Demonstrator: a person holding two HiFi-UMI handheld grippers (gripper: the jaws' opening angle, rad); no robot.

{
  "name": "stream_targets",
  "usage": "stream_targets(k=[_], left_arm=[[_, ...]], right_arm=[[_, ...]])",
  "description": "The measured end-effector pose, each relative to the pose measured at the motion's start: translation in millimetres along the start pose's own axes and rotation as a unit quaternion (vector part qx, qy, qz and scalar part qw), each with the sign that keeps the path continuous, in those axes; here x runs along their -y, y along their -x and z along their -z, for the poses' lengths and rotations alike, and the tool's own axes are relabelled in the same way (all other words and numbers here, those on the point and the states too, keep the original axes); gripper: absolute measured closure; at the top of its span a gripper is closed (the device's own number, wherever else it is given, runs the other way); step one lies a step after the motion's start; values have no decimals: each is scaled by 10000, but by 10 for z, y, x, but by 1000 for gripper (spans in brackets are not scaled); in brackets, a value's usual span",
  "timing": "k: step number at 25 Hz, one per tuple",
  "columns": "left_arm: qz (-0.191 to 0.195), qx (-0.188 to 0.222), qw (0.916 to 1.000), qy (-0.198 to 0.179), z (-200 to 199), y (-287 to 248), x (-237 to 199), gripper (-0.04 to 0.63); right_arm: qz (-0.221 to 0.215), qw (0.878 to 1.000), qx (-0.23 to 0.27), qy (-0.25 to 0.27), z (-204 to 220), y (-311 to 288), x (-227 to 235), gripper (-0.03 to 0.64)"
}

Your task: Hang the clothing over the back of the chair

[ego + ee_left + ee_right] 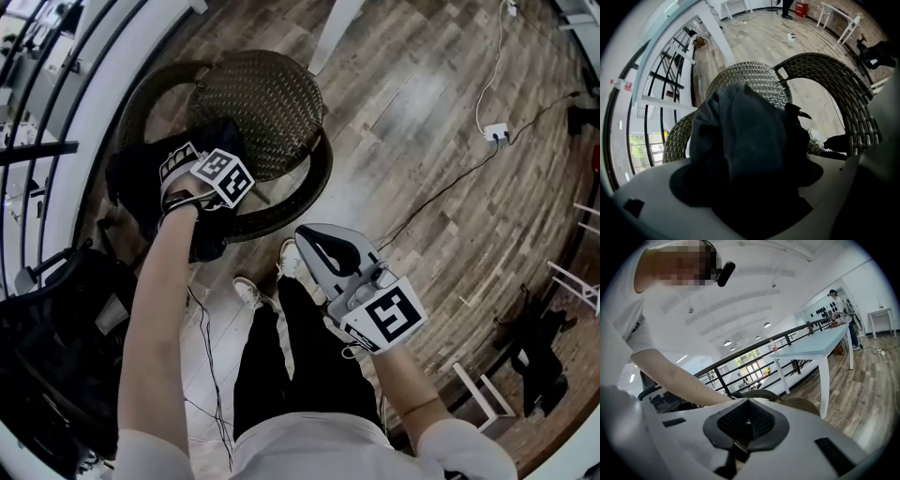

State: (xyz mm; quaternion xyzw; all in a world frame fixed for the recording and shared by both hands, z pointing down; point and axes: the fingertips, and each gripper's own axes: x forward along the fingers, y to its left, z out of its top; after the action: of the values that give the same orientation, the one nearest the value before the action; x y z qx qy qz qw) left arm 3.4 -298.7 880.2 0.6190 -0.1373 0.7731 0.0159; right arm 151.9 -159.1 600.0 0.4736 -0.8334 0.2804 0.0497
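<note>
1. The clothing [141, 178] is a dark, near-black garment of soft matte cloth. It is bunched into thick rounded folds with no clear outline.
2. It lies over the curved rim of the chair [267, 103] at the side nearest the person, and part of it hangs down outside the rim.
3. In the left gripper view the clothing [750, 136] heaps up over the woven rail and hides much of the seat behind it.
4. The chair [843, 89] is brown-grey wicker, tightly woven. It has a round dished seat and a broad arched rail that sweeps around it.
5. The left tongs [187, 192] point steeply down into the heap. Their jaws stand wide apart with the cloth between them and do not clamp it.
6. The right tongs [316, 246] hang well apart from the chair, above the person's dark trouser legs. Their ribbed black pads [754, 420] are closed on each other, with nothing between them.
7. The floor [441, 141] is grey-brown wood plank, and a white cable [487, 84] trails across it.
</note>
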Motion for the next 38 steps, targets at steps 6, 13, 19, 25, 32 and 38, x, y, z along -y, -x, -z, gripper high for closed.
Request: stream_targets(k=[6,13,19,25,32,38], left_arm=[[-494,435,9947,-792,-193,141,-7,115],[-593,785,9899,-1025,-311,299,-29,115],[-46,802,9950,-601,-244,469,-24,115],[239,843,9951,-460,-236,676,-5,115],[237,930,9954,-76,-108,981,-31,115],[266,1242,9906,515,71,1333,-94,117]], right_arm=[[58,9999,74,-55,-14,73,57,598],[145,9996,162,-159,8,132,127,598],[271,9990,224,-267,15,176,234,598],[308,9983,391,-315,-133,202,222,598],[355,9980,489,-164,-405,317,152,598],[262,9982,545,-46,-626,374,-49,598]])
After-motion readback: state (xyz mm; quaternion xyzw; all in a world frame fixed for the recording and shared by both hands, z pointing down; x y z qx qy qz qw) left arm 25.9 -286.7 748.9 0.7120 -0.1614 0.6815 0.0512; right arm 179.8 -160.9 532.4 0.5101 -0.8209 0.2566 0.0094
